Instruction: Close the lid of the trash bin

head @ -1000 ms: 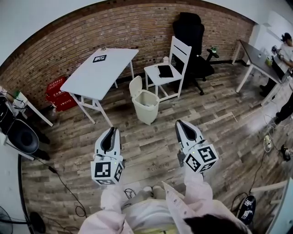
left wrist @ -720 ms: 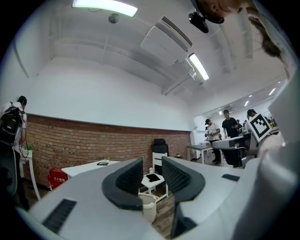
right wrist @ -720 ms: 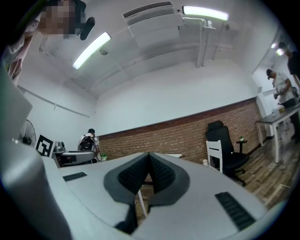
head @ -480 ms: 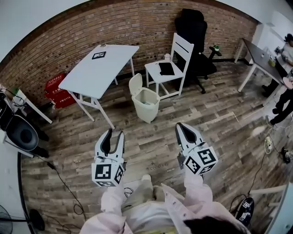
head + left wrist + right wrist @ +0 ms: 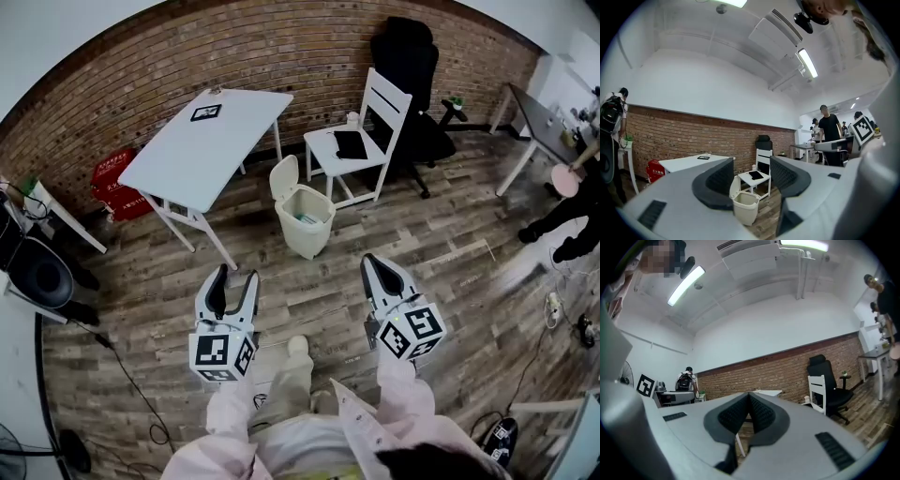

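From my end I saw a white table (image 5: 202, 141) standing in front of the brick wall (image 5: 234, 47), with a square black-and-white marker card (image 5: 207, 112) near its far end. To the right of it stood a white chair (image 5: 375, 112) with a flat black item (image 5: 351, 144) lying on the seat. A black office chair (image 5: 412, 84) sat just behind that, close to the wall. A red box (image 5: 112, 187) rested on the wood floor (image 5: 450, 244) left of the table, against the bricks. A dark desk (image 5: 548, 117) stood at the far right, and a blurred person in dark clothes (image 5: 562, 225) was near it. A black cable (image 5: 131, 384) trailed over the boards at lower left.
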